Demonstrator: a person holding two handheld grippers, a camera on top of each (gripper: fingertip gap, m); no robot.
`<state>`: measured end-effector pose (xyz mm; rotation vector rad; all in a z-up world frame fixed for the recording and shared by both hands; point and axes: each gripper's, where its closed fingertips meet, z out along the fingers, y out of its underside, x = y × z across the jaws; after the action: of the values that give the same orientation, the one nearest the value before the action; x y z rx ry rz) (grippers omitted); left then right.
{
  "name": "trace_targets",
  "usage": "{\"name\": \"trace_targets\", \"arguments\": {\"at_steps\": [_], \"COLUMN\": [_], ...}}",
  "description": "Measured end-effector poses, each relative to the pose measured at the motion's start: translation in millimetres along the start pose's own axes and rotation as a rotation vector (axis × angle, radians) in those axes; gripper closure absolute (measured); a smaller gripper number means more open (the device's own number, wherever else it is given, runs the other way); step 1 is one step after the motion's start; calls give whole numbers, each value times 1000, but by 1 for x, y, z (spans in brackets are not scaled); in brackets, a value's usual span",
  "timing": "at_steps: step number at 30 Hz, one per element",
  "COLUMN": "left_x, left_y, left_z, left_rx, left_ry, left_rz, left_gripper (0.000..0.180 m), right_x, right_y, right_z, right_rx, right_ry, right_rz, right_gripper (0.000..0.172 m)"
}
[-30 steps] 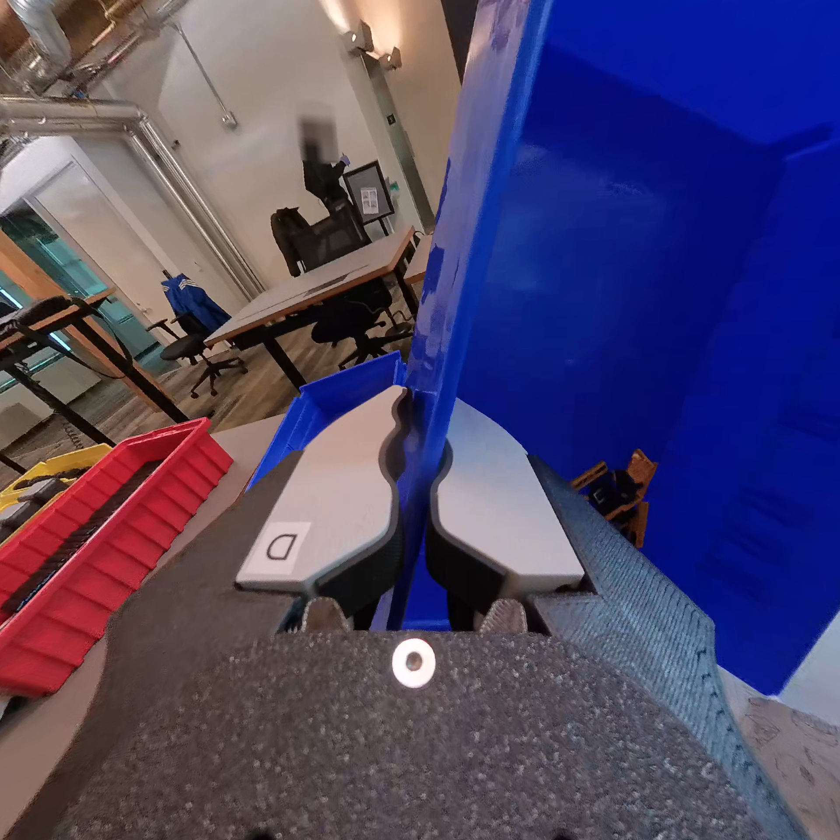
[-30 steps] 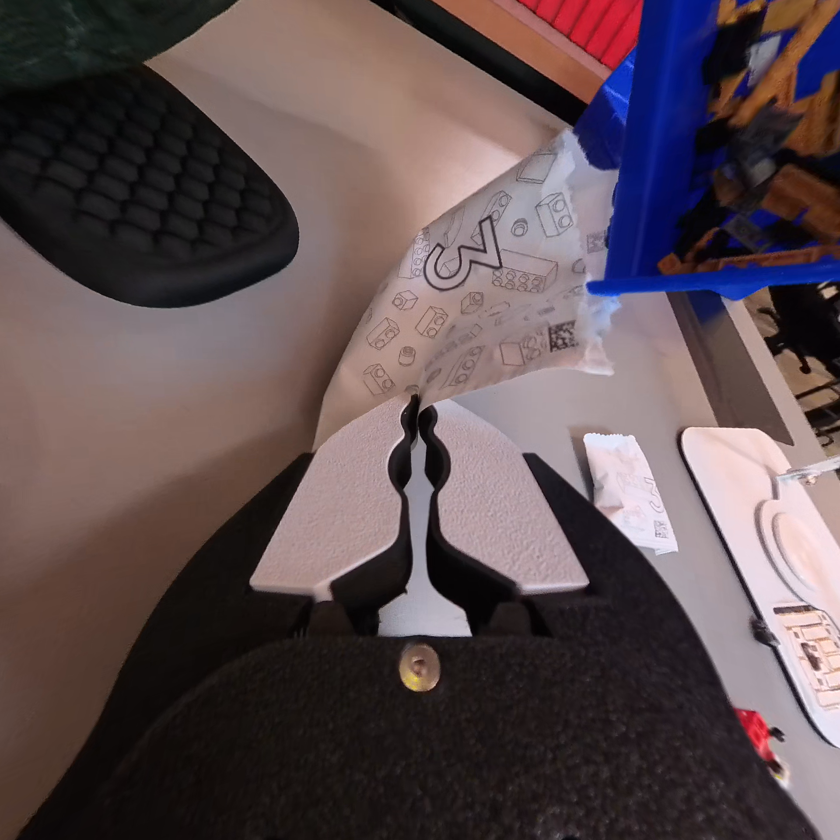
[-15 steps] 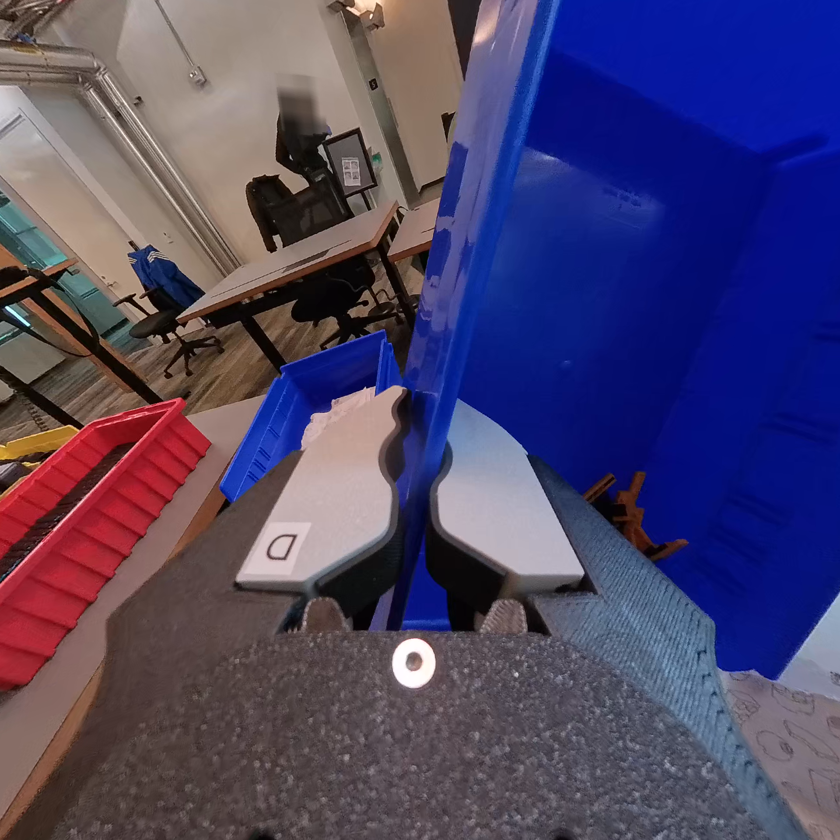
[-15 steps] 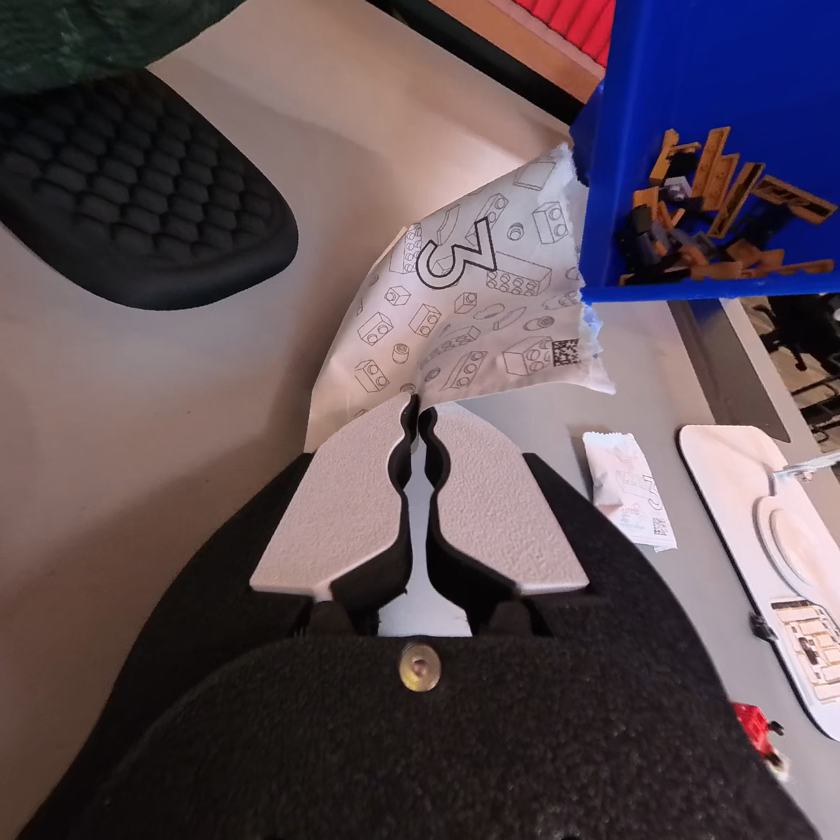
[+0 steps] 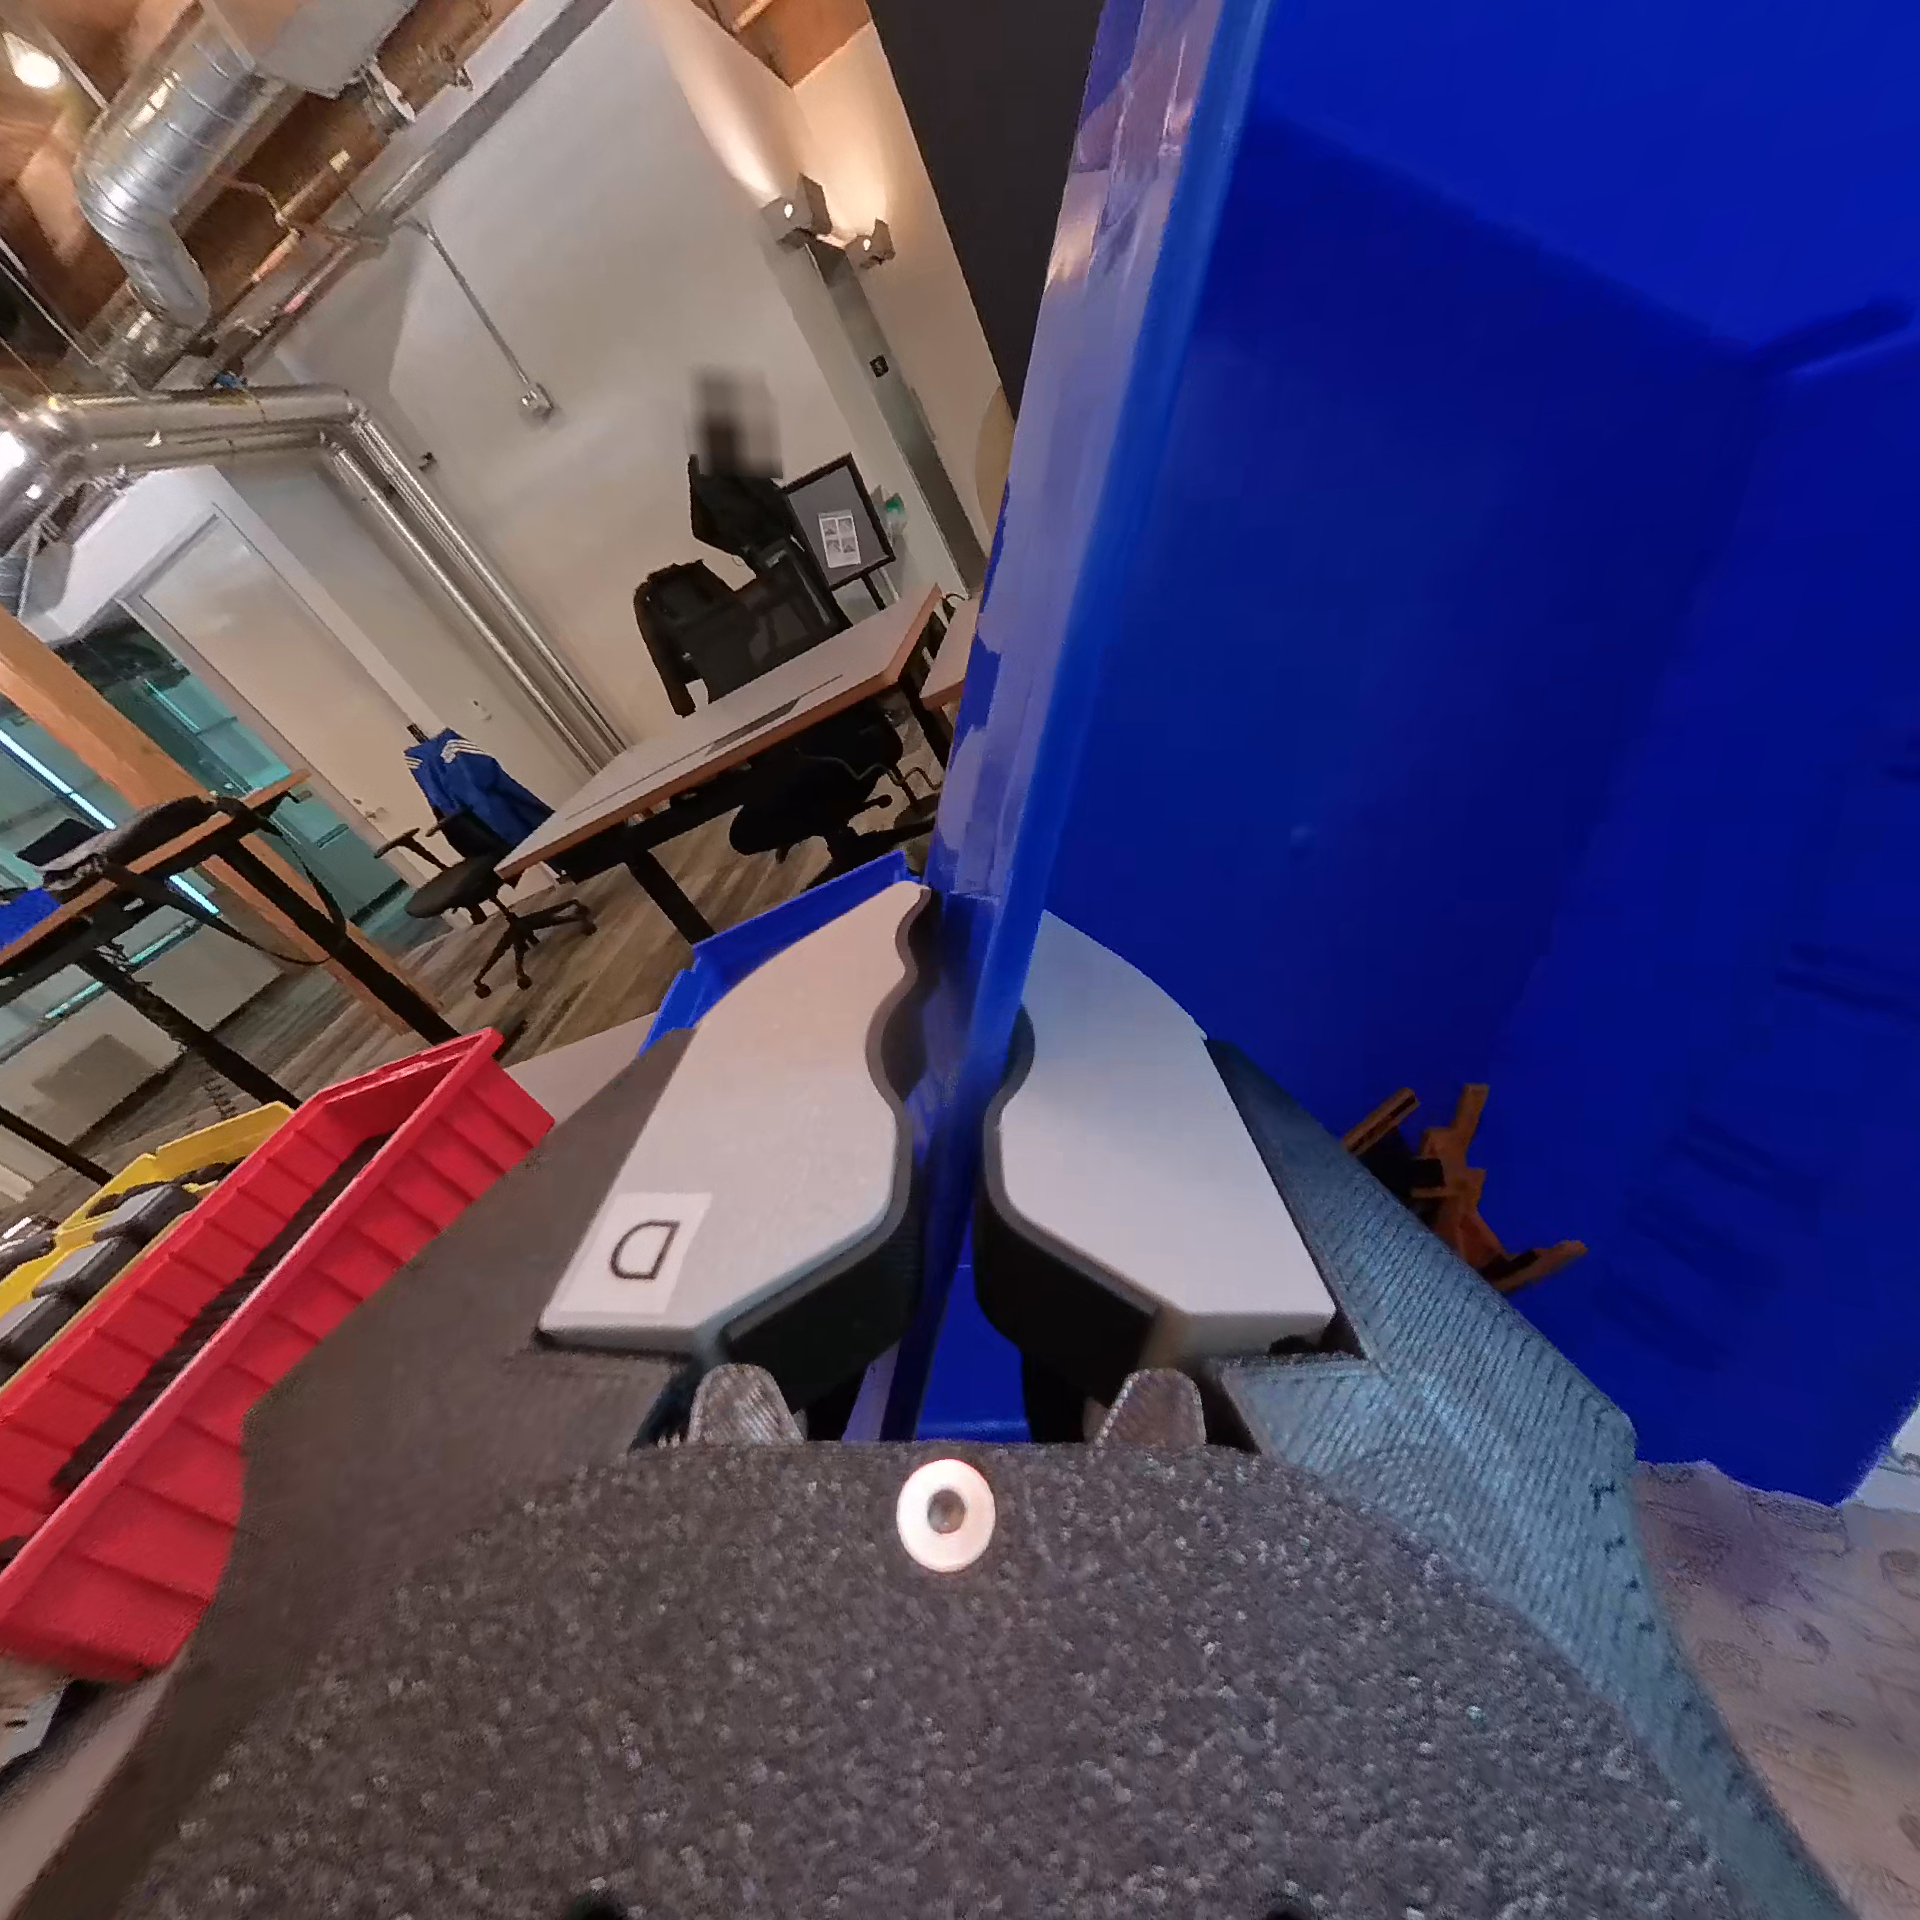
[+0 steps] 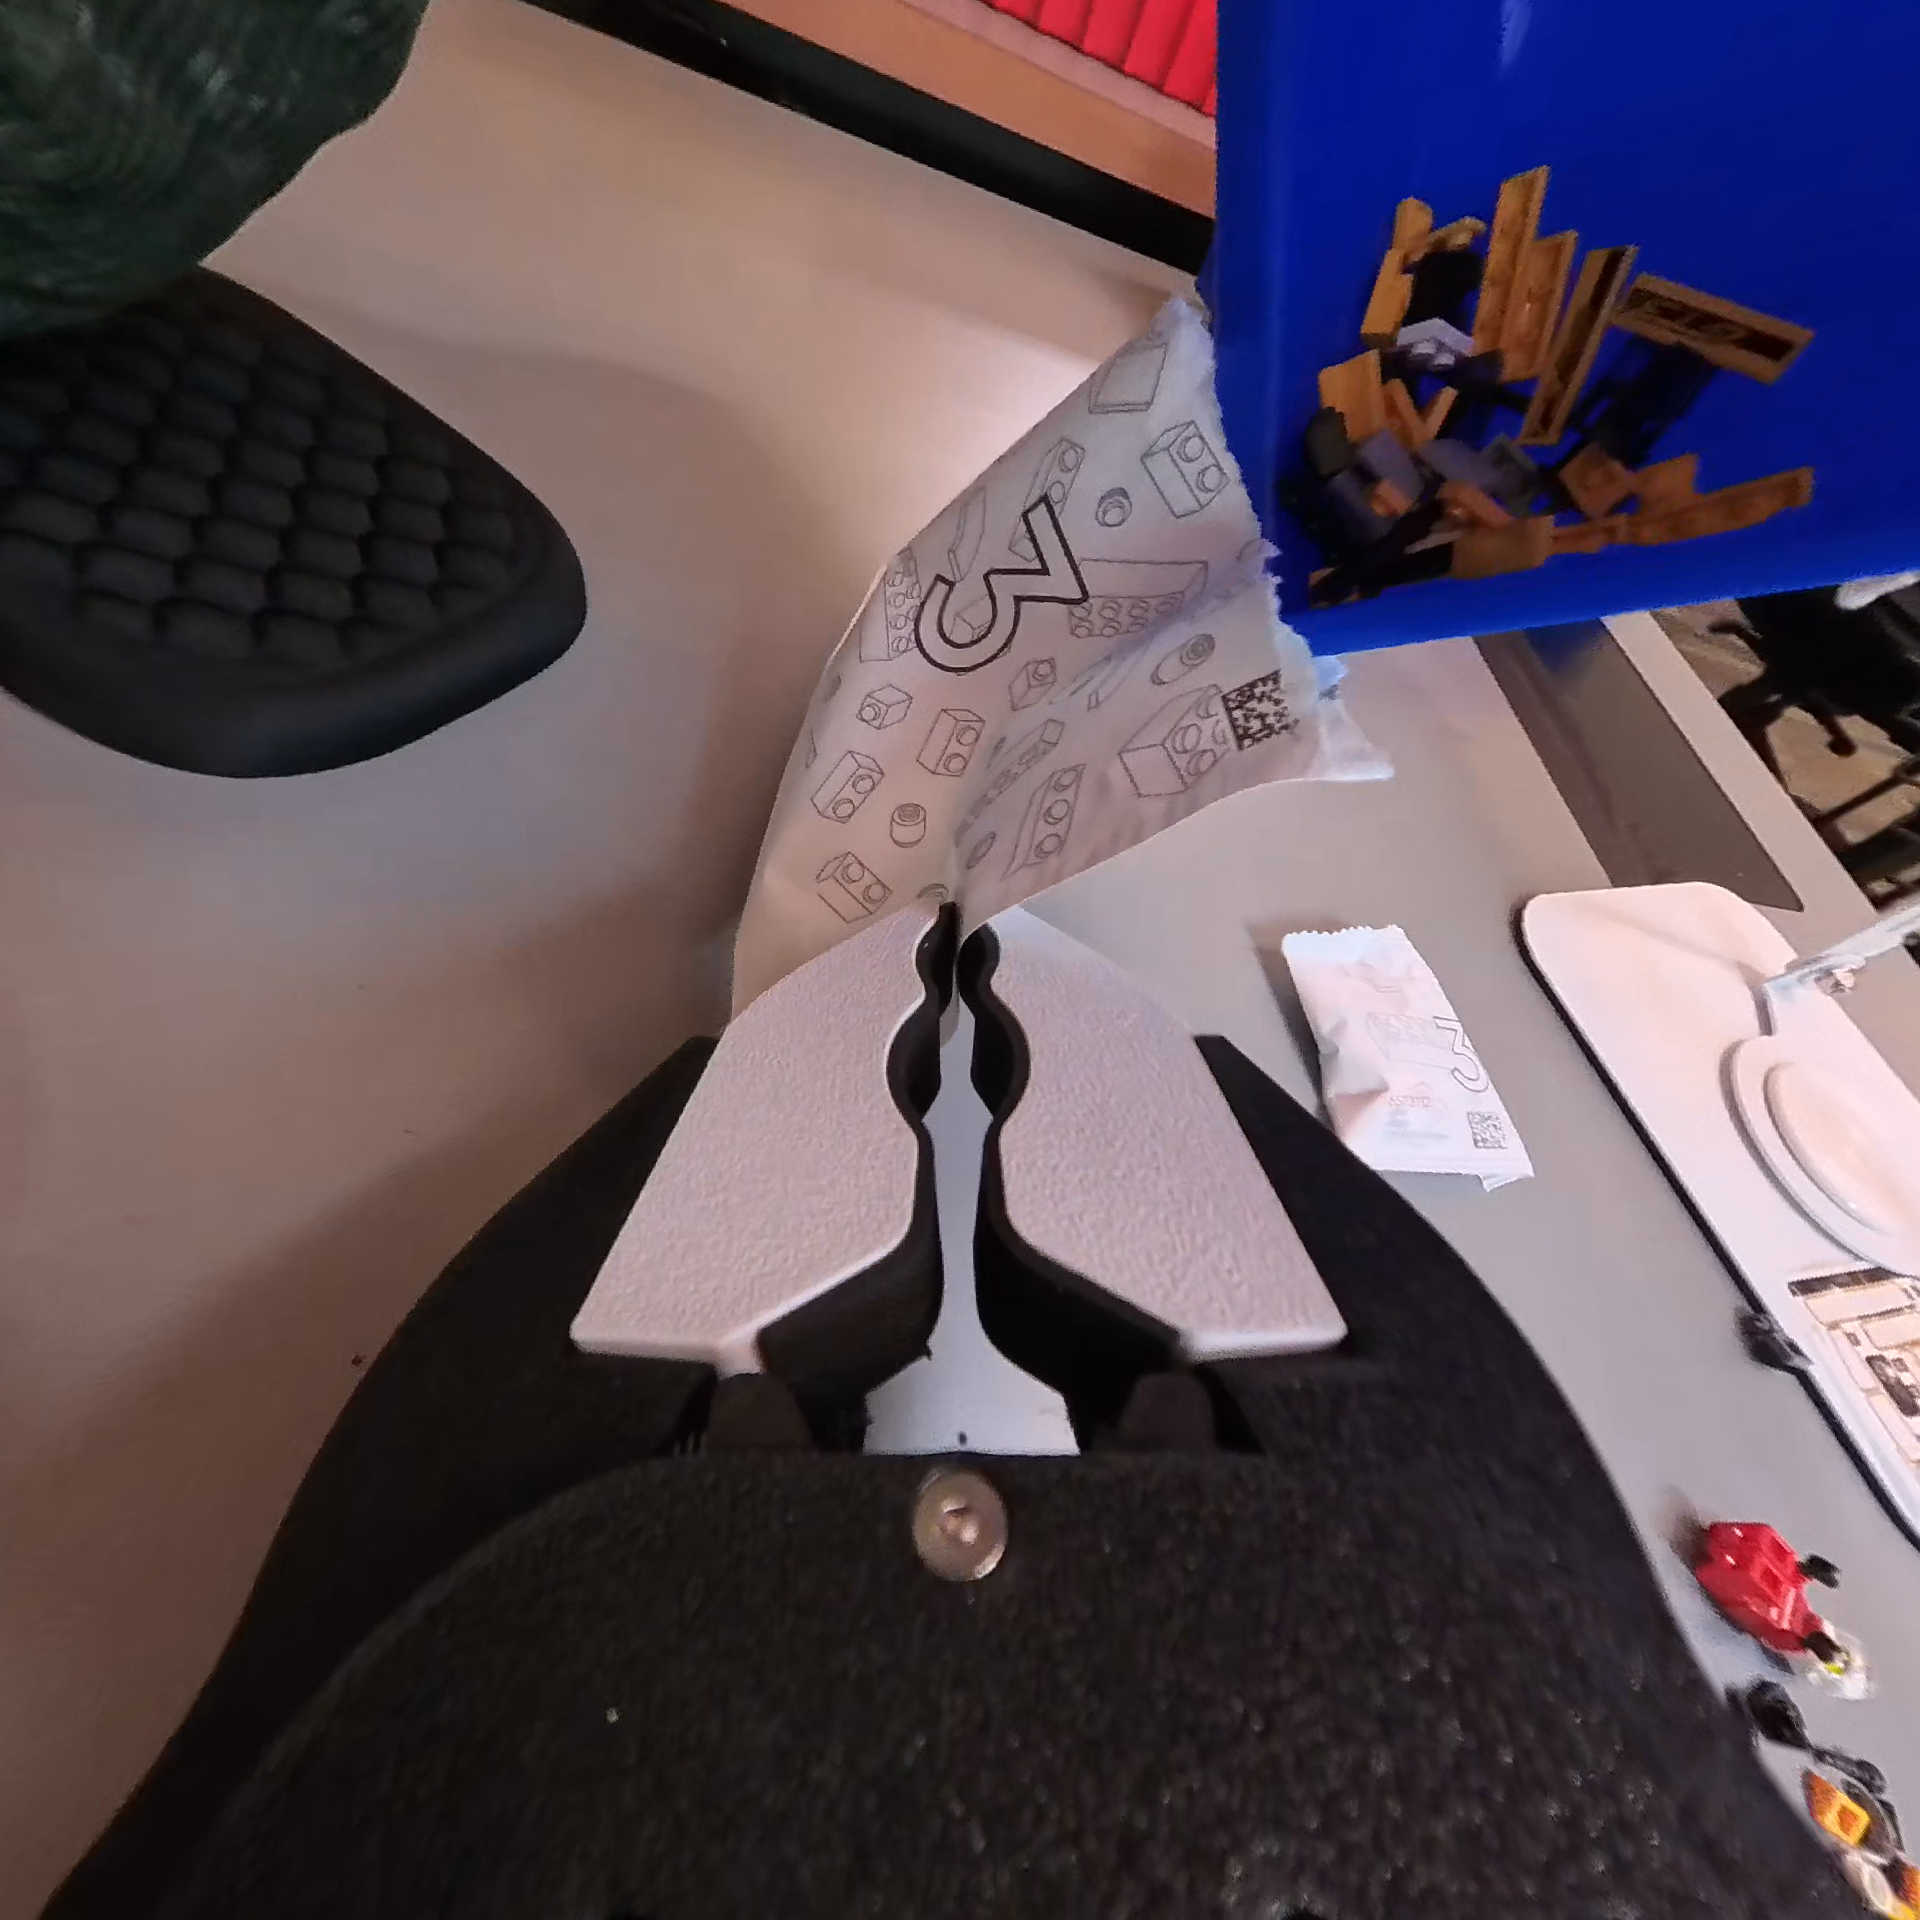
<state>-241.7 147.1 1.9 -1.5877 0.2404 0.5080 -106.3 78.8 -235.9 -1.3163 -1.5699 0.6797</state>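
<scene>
- Your left gripper (image 5: 961,914) is clamped on the side wall of the tilted blue bin (image 5: 1403,727) (brown bricks (image 6: 1538,416) piled inside).
- Your right gripper (image 6: 954,920) pinches the white printed paper bag (image 6: 1039,707), its torn top right under the bin's rim.
- Nearby on the table (image 6: 1455,831): small white packet (image 6: 1392,1060), red bin (image 5: 260,1299) on your left.

Blue bin (image 6: 1558,125): lifted toward 12 o'clock and tipped steeper. Brown and dark bricks (image 6: 1538,416): settled low in bin. Second blue bin (image 5: 790,914): dropped mostly behind left gripper (image 5: 961,997).
</scene>
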Motion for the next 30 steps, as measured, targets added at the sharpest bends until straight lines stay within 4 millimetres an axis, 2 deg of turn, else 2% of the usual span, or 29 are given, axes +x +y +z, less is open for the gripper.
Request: {"name": "trace_targets", "arguments": {"at_steps": [14,30], "left_x": [20,33], "left_y": [-19,-31], "left_z": [-18,-23], "left_rx": [150,218], "left_ry": [-19,-23], "left_rz": [78,141], "left_gripper": [175,175], "right_x": [8,10], "right_y": [0,-3], "right_z": [-2,-4], "right_rx": [8,46], "right_ry": [34,28], "right_rz": [14,74], "right_gripper": [172,172]}}
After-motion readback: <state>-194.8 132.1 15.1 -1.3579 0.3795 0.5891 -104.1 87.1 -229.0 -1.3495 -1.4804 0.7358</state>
